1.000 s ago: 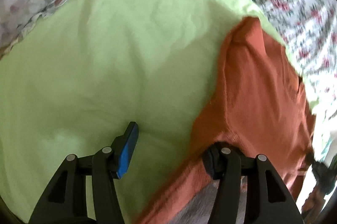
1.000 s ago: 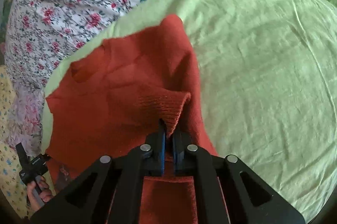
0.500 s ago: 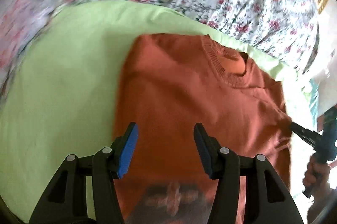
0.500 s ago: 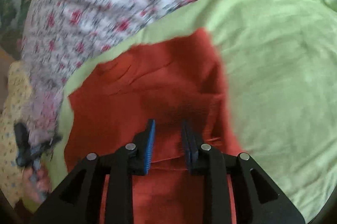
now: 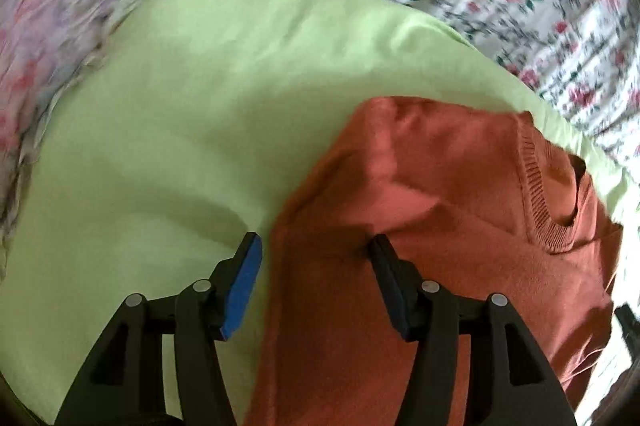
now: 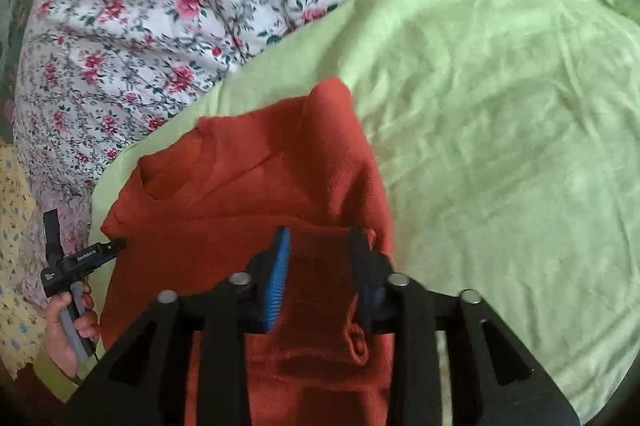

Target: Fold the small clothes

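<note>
Floral bedding point(image 6: 132, 25) surrounds the lime-green sheet point(image 6: 500, 113) you work on, and the rust-orange sweater point(image 6: 248, 193) lies on that sheet, its ribbed collar point(image 5: 538, 201) visible in the left view. Your left tongs point(image 5: 314, 254) are spread wide, straddling the sweater's edge with nothing gripped. Your right tongs point(image 6: 318, 246) are likewise parted, fingers either side of a folded band of the knit.
</note>
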Action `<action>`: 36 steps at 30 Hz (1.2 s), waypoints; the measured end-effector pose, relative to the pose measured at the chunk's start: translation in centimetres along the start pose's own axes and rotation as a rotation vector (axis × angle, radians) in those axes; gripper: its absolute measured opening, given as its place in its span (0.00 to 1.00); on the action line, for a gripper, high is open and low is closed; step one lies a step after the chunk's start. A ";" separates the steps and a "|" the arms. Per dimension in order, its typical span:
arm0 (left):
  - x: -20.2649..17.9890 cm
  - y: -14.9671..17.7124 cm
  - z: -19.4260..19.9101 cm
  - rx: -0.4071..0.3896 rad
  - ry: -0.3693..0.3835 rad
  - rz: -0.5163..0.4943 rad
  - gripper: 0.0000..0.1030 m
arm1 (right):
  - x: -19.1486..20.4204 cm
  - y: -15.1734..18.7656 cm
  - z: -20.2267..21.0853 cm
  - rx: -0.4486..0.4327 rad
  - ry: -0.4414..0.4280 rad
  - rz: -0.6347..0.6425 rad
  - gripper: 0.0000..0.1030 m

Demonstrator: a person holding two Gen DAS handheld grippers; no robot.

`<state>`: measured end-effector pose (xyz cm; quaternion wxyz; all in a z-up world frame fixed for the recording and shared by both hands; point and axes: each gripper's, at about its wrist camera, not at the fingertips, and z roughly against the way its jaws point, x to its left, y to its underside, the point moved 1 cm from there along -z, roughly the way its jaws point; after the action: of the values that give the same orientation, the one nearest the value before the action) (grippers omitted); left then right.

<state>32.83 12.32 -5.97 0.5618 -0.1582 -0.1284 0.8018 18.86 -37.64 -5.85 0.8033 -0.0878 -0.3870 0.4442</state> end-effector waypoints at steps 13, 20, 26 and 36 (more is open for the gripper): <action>4.5 15.3 9.4 0.092 0.132 -0.047 0.62 | 0.2 9.6 7.9 0.103 -0.063 0.031 0.44; 7.9 25.3 12.6 0.167 0.129 -0.076 0.65 | -0.4 16.1 11.6 0.144 -0.039 0.037 0.45; 9.8 30.2 13.5 0.218 0.121 -0.072 0.65 | -1.9 21.4 14.1 0.162 -0.001 -0.001 0.45; 9.4 34.8 14.1 0.242 0.139 -0.130 0.72 | -5.2 26.9 15.0 0.198 -0.033 -0.113 0.45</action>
<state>-5.69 9.07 -7.44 0.6351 -0.1361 -0.0017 0.7603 -10.57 -28.84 -11.47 0.8253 0.0210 -0.3586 0.4358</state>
